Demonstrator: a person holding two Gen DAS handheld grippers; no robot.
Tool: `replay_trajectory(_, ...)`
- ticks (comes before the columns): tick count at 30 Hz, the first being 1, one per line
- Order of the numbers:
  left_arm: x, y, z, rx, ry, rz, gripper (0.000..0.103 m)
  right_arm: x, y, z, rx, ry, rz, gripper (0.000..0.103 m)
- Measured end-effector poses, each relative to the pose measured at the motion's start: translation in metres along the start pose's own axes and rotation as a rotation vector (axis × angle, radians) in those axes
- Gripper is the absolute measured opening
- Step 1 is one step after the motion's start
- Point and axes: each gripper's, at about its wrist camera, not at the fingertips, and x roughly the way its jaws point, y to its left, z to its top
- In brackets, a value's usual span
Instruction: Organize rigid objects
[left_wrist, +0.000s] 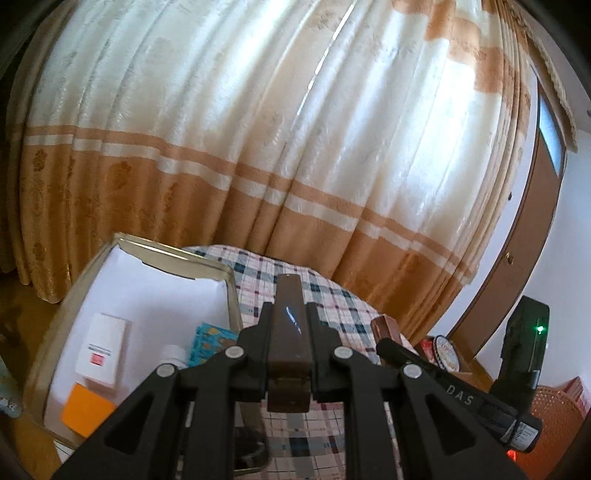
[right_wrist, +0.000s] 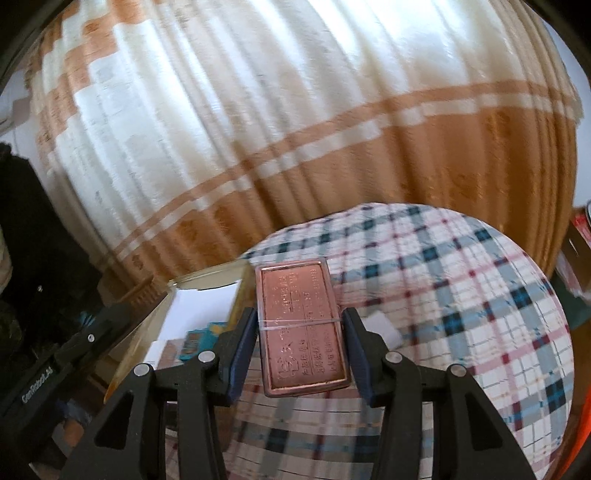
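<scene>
two claws (left_wrist: 289, 317) (right_wrist: 300, 325), each gripping a bar

Round plaid-clothed table (right_wrist: 461, 295), shallow box (left_wrist: 231, 291) at its edge.

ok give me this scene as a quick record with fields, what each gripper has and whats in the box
left gripper: shut on a dark brown bar, held edge-on
right gripper: shut on a copper-coloured flat case, band around its middle
surface: checked tablecloth
box: open, white-lined, at the left of the cloth
in the box: white carton, orange card, teal packet, white bottle
backdrop: cream and tan curtain
</scene>
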Motion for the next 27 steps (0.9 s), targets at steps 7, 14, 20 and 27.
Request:
replay_trajectory(7, -0.016, 0.017, 0.007, -0.012, -0.045, -0.025, 0.013, -0.002, 0.024, -0.006, -0.066, -0.010, 0.017, 0.050)
replay_trajectory(14, -0.017, 0.017, 0.011, 0.024, -0.051, 0.039, 0.013, -0.005, 0.020, -0.006, -0.056, -0.017, -0.005, 0.050)
replay_trajectory(20, -0.023, 0.041, 0.038, 0.099, -0.049, 0.216, 0.013, 0.009, 0.058, 0.009, -0.152, -0.015, 0.038, 0.050)
replay_trajectory(27, -0.027, 0.079, 0.054, 0.101, -0.026, 0.311, 0.013, 0.053, 0.104, 0.010, -0.180, 0.057, 0.093, 0.050)
